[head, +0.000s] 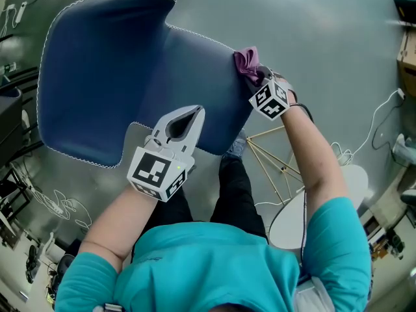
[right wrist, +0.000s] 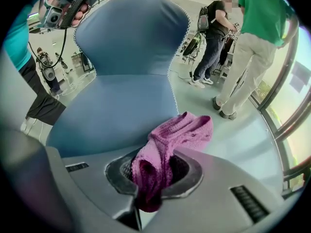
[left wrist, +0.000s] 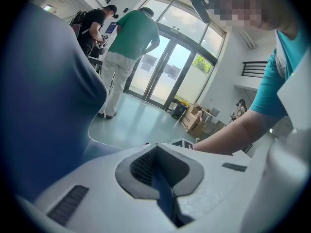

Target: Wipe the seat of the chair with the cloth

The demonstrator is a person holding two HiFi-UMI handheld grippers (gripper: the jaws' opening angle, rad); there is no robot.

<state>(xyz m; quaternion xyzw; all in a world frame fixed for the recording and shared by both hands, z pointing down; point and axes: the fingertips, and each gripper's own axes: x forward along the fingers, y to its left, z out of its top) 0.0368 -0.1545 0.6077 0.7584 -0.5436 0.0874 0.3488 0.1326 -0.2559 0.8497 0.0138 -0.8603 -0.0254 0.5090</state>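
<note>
So the person was standing right over the blue chair (head: 97, 70), one gripper in each hand. The right gripper (head: 259, 77) had its jaws clamped tight on a bunched-up pink cloth (head: 246, 60), with a good wad poking out past the tips. That wad was sitting on the front edge of the seat (head: 201, 77). Looked to me like a starting spot for a pass across, since the whole seat lay bare ahead of it.

The left gripper (head: 188, 114) was over at the seat's side edge, jaws closed down with just a sliver of blue between them. I reckon it was pinching that edge to stop the chair shifting under the rubbing (it sits on thin wire legs (head: 273, 155), so fair enough). Two people (right wrist: 257, 42) stood by the glass doors, well clear of it all.
</note>
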